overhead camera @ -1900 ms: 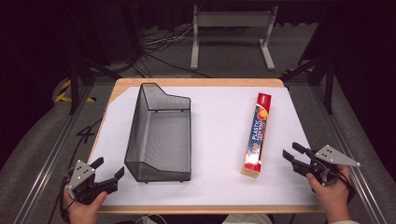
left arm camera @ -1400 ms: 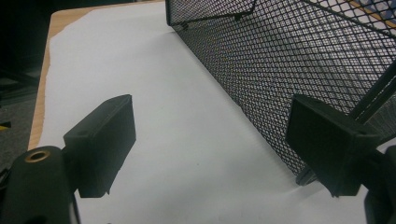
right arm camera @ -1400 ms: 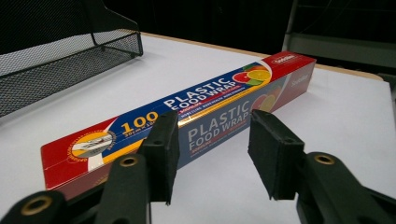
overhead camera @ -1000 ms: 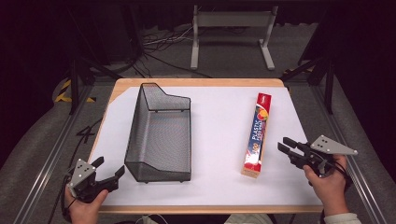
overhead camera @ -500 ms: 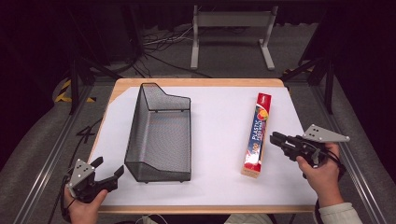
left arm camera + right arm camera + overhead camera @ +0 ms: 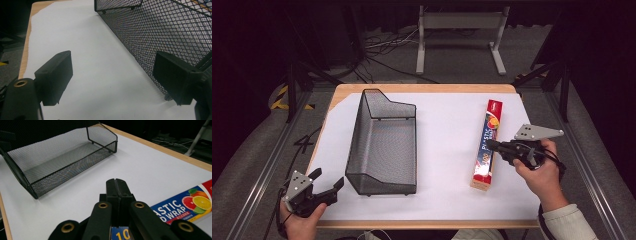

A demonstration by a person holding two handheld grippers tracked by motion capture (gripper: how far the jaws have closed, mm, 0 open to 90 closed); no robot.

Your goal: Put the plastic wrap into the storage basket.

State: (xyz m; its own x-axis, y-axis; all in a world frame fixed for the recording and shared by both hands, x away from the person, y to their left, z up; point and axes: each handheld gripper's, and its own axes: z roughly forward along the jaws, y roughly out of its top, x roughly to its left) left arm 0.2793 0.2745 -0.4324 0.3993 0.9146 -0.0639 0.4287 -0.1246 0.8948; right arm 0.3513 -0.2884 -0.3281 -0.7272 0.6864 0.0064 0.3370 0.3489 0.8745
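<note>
A long red and blue plastic wrap box (image 6: 488, 142) lies lengthwise on the right side of the white sheet. My right gripper (image 6: 490, 145) hovers just above the box's middle, pointing left; in the right gripper view its jaws (image 6: 116, 185) are pressed together with nothing between them, and the box (image 6: 185, 206) runs beneath them. A black wire mesh basket (image 6: 382, 145) stands empty at centre left. My left gripper (image 6: 327, 182) rests open at the table's near-left corner, its jaws (image 6: 112, 75) spread beside the basket's mesh wall (image 6: 162, 30).
The white sheet (image 6: 447, 130) covers most of the wooden table (image 6: 422, 88), with a bare strip between basket and box. A metal stand (image 6: 459, 22) and cables lie on the floor beyond the far edge.
My right gripper has moved left from the table's right edge to above the box, and its jaws have come together. The left gripper has hardly moved.
</note>
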